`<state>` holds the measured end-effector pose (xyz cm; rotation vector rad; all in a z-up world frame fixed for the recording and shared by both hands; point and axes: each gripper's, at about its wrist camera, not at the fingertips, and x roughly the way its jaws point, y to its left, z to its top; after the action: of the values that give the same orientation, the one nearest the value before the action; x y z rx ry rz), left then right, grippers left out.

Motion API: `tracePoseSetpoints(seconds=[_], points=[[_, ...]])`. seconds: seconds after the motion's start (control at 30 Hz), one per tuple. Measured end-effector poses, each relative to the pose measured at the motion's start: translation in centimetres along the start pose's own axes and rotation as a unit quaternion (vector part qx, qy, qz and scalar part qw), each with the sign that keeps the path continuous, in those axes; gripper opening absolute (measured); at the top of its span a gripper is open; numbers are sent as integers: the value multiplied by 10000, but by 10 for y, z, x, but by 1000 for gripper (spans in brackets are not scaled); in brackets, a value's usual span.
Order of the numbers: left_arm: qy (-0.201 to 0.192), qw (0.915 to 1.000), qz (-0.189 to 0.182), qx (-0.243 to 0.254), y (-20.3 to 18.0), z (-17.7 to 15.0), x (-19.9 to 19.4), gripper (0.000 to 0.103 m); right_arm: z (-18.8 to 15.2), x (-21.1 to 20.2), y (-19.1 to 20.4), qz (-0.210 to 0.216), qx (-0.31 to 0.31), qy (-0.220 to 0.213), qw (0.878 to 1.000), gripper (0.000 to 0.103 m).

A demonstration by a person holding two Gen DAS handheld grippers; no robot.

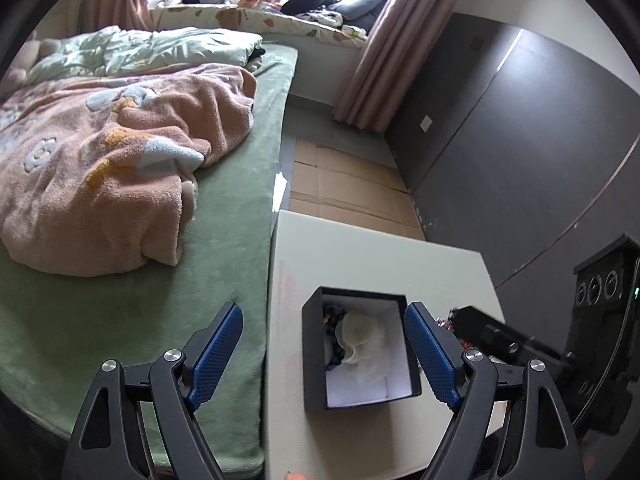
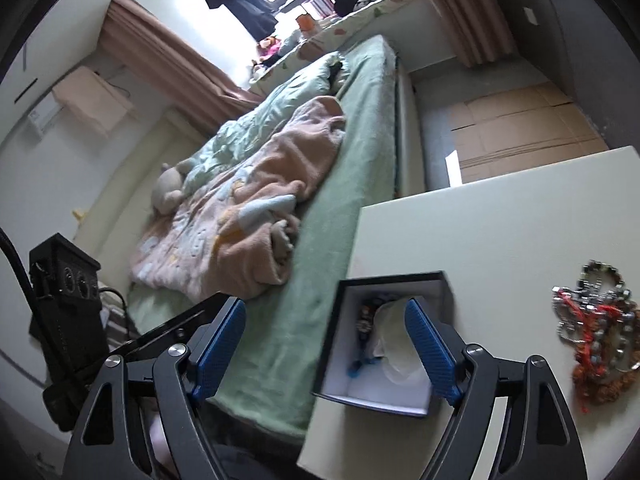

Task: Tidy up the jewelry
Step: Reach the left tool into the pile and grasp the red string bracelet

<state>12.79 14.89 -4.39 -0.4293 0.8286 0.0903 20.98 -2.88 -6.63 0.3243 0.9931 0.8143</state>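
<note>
On the pale surface (image 1: pixel 400 276) beside the bed (image 1: pixel 224 240) sits a small black box (image 1: pixel 360 354), lid off, white inside. It's the landmark here. Inside the box: a whitish, cloudy lump (image 1: pixel 362 334) that looks like soft wrapping or a pouch, can't tell which, plus a dark beaded piece (image 1: pixel 334 320) w/ blue bits along the box's left inner wall. Right wrist view shows the same box (image 2: pixel 384 344), same beaded piece (image 2: pixel 366 320) and whitish lump (image 2: pixel 394 344) in it.

Left claw (image 1: pixel 323 356) is spread wide, holding nothing; its blue pads flank the box, left pad (image 1: pixel 218 354) over the bed edge, right pad just right of the box. Whether either pad touches the box can't be told.

Right claw (image 2: pixel 324 354) is also spread wide and empty. Its right pad (image 2: pixel 430 350) overlaps the box's right side in view, left pad sits out over the green bed sheet (image 2: pixel 280 340), left of the box.

Right of the box, well apart from it on the same surface, lies a tangled pile of jewelry (image 2: pixel 596 332): silver chain links, red cord, orange-brown beads, all heaped together. In the left wrist view only a sliver of that pile (image 1: pixel 442 323) shows, right of the box, mostly hidden behind the other gripper's black body (image 1: pixel 500 338).

Beyond the box, on the bed, a crumpled pink blanket (image 1: pixel 100 176). Flattened cardboard (image 1: pixel 344 188) lies on the floor past the surface's far edge.
</note>
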Motion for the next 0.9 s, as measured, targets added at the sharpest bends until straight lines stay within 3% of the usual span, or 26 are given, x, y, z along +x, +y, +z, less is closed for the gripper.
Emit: tracePoseSetpoints(seconds=[0.3, 0.5, 0.9], points=[[-43, 9996, -98, 247, -15, -13, -7, 87, -13, -47, -13, -542, -88, -140, 9984, 84], [22, 9987, -262, 448, -39, -24, -6, 99, -24, -82, -23, -721, -86, -333, 9968, 103], [173, 9932, -530, 1026, -95, -41, 7, 100, -36, -137, -66, -1375, 231, -720, 9876, 103]])
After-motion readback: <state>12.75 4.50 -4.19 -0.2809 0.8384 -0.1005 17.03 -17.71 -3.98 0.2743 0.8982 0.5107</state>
